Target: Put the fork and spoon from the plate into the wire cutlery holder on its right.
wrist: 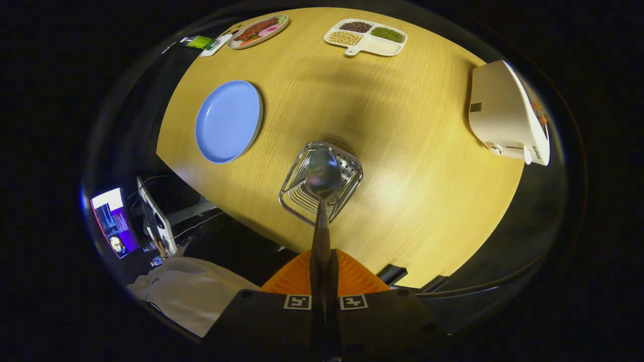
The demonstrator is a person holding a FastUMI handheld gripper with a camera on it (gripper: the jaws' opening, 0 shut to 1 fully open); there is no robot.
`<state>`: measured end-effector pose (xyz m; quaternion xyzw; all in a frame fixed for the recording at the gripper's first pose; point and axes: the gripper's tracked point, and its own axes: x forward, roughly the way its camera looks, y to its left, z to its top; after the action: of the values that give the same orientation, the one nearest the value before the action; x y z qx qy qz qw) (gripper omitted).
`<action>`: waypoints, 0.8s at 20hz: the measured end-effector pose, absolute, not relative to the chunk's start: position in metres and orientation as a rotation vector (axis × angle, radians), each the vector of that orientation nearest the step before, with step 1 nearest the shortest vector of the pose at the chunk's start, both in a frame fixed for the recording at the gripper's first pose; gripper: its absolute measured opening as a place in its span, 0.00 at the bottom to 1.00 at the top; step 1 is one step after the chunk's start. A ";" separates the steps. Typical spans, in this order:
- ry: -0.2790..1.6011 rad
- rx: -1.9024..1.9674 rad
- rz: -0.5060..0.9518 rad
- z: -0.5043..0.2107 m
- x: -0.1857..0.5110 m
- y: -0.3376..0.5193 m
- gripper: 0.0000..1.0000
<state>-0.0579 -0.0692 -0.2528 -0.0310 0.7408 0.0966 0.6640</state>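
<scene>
One blue plate (229, 121) left on counter (402, 151) — bare. One wire cutlery holder (302, 193) right of it, one spoon (323, 173) bowl over its mouth. Claw (324, 274) closed tight on spoon handle. One white appliance (503, 113) far right.

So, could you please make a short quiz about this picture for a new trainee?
1. True or false: the gripper is shut on the spoon.
2. Where is the spoon's bowl? A) on the blue plate B) over the wire cutlery holder C) beside the divided tray
3. Fill in: the blue plate has ____ cutlery on it.

Key
1. True: both fingers press on the handle.
2. B: the bowl hangs over the holder's opening, just beyond the fingers.
3. No: the plate's surface is bare.
</scene>
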 end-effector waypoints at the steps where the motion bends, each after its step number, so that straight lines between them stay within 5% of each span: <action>1: 1.688 -0.077 0.221 -0.255 -0.058 -0.074 0.06; 7: 1.716 -0.077 0.222 -0.262 -0.050 -0.073 0.09; 10: 1.668 -0.054 0.212 -0.258 -0.042 -0.073 0.21; 13: 1.622 -0.007 0.213 -0.249 -0.044 -0.066 0.73; 15: 1.574 0.029 0.216 -0.240 -0.043 -0.061 0.99; 16: 1.538 0.038 0.210 -0.237 -0.042 -0.058 1.00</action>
<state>-0.0420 -0.0580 -0.2367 0.0173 0.6942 0.0948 0.7133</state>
